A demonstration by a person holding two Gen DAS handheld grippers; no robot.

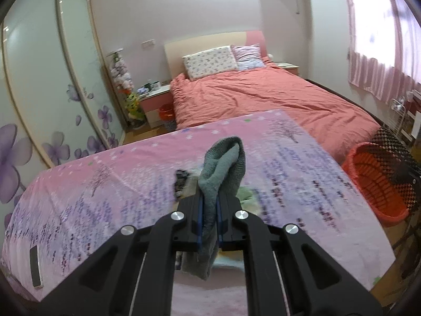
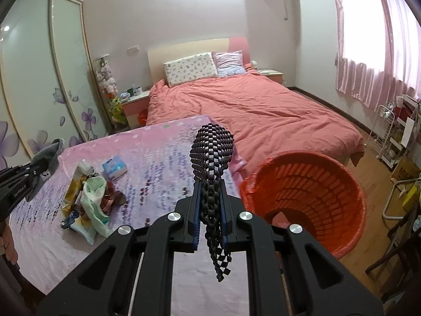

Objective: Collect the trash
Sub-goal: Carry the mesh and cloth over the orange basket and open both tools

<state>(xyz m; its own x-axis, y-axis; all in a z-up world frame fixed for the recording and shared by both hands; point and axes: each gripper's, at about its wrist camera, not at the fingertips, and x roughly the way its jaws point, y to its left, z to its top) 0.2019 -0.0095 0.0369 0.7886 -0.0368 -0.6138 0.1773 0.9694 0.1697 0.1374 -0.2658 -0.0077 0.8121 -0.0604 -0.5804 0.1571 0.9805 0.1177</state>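
Two grippers are each clamped on a piece of soft fabric above a table (image 2: 158,152) draped in a pink cloth printed with purple trees. The left gripper (image 1: 209,197) has its jaws pressed nearly together on a folded grey-green knit cloth (image 1: 223,168); the cloth's long axis runs along the fingers, with a rounded fold standing up past the tips and a loose end hanging below the jaws. The right gripper (image 2: 210,200) likewise pinches a black-and-white checked woven cloth (image 2: 211,152), bunched into a bulb above the fingertips and trailing a narrow tail downward between the jaws, so it too lies lengthwise with the fingers. Just right of the table's edge stands a round orange plastic slatted basket (image 2: 315,184), open upward. On the table lies a small heap of wrappers and packets (image 2: 89,197), beside a blue-and-white tissue pack (image 2: 114,167)
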